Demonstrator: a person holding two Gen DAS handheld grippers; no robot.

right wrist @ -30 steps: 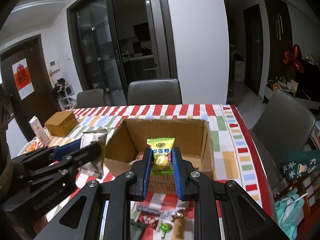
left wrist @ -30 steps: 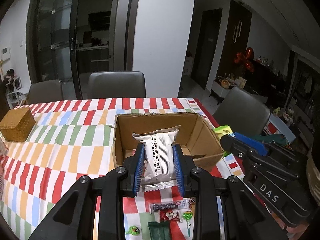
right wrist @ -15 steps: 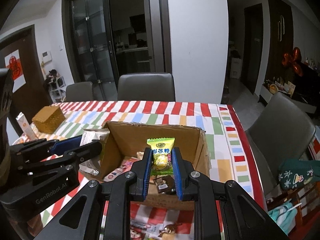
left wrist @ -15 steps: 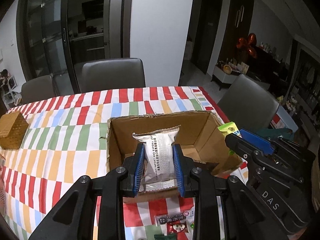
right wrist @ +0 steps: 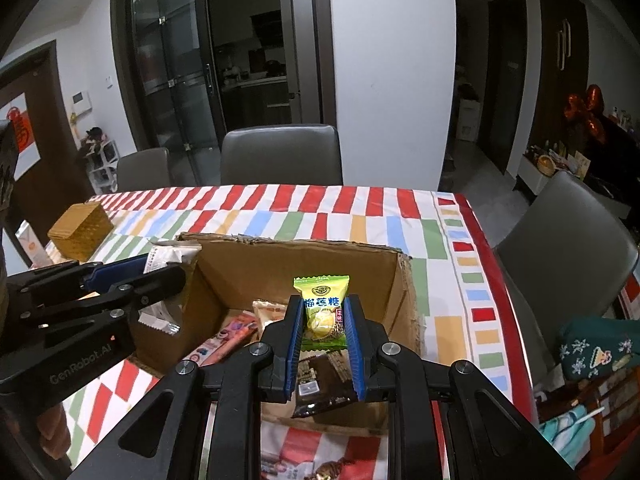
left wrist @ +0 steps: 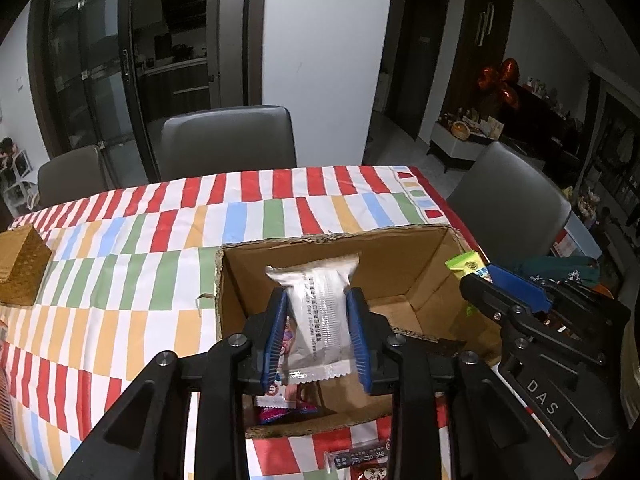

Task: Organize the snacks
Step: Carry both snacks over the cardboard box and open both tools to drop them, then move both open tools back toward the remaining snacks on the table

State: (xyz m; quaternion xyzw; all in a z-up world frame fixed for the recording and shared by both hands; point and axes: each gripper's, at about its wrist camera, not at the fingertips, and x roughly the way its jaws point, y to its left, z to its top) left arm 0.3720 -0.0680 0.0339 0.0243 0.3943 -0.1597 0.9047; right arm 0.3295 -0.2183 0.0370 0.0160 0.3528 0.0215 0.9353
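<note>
Snacks are gathering in an open corrugated cardboard box (left wrist: 400, 256) with ragged, torn upper edges, standing on a table under a smooth cloth (left wrist: 256, 208) printed with slanted red, green, blue and orange bars on white.

In the left wrist view the left gripper (left wrist: 318, 334) hangs over the box's near left part. A white, crinkly pillow pack (left wrist: 320, 312) with zigzag-cut ends stands upright between its ribbed blue pads (left wrist: 276, 332). The jaws are opening; a sliver of space shows on the pack's left side, so the pads no longer seem to press it. Below the pack, glossy pink and purple wrappers (left wrist: 280, 404) lie flat on the box floor.

In the right wrist view the right gripper (right wrist: 323, 340) is pinched on a small, shiny yellow-green candy sachet (right wrist: 322, 312) with serrated top edge and a printed fruit picture, holding it upright above the box's near right part. Under it lie a dark brown, glossy packet (right wrist: 324, 380), a beige pouch (right wrist: 268, 312) and a long pink wrapper (right wrist: 228, 336).

A woven, straw-coloured rectangular basket (right wrist: 80, 230) sits on the cloth to the left, well apart from the box. More small wrapped sweets (left wrist: 368, 460) rest on the cloth just in front of the box. Grey padded chairs (right wrist: 280, 154) with rounded backs stand at the table's far side.
</note>
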